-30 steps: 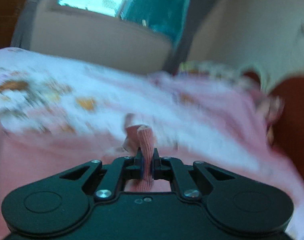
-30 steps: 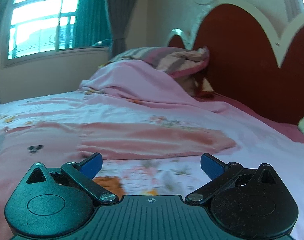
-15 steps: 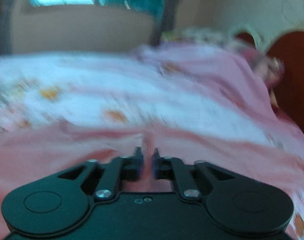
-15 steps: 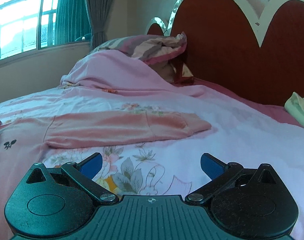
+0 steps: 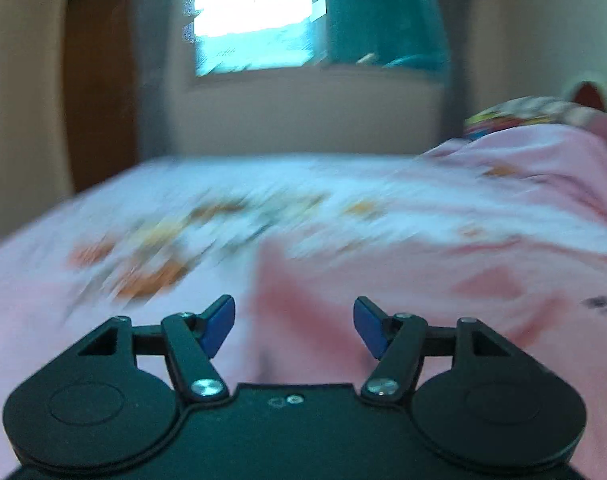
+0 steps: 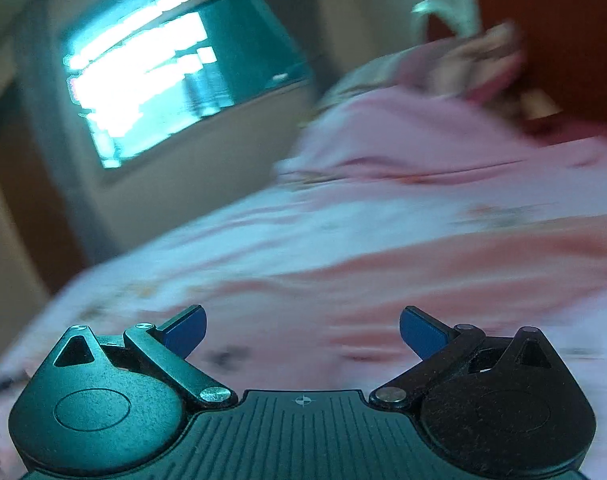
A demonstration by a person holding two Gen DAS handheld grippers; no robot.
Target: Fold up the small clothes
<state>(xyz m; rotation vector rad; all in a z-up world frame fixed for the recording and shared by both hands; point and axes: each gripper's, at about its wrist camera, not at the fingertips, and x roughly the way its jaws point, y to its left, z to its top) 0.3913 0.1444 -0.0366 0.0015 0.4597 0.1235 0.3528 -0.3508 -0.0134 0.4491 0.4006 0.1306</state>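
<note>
A small salmon-pink garment (image 5: 403, 280) lies flat on the bed, blurred by motion; it also shows in the right wrist view (image 6: 443, 276). My left gripper (image 5: 293, 326) is open and empty, low over the garment's left edge. My right gripper (image 6: 301, 334) is open and empty, just above the garment's near side. A small dark print (image 5: 597, 303) sits on the pink cloth at the right.
The bed has a pink floral sheet (image 5: 175, 240). A heaped pink blanket and pillows (image 6: 443, 120) lie by the red headboard (image 6: 551, 32). A window (image 5: 259, 16) and a beige wall stand beyond the bed's far edge.
My left gripper has opened and let go of the pink cloth it pinched. Both grippers have swung, the right one toward the left, so both views are blurred.
</note>
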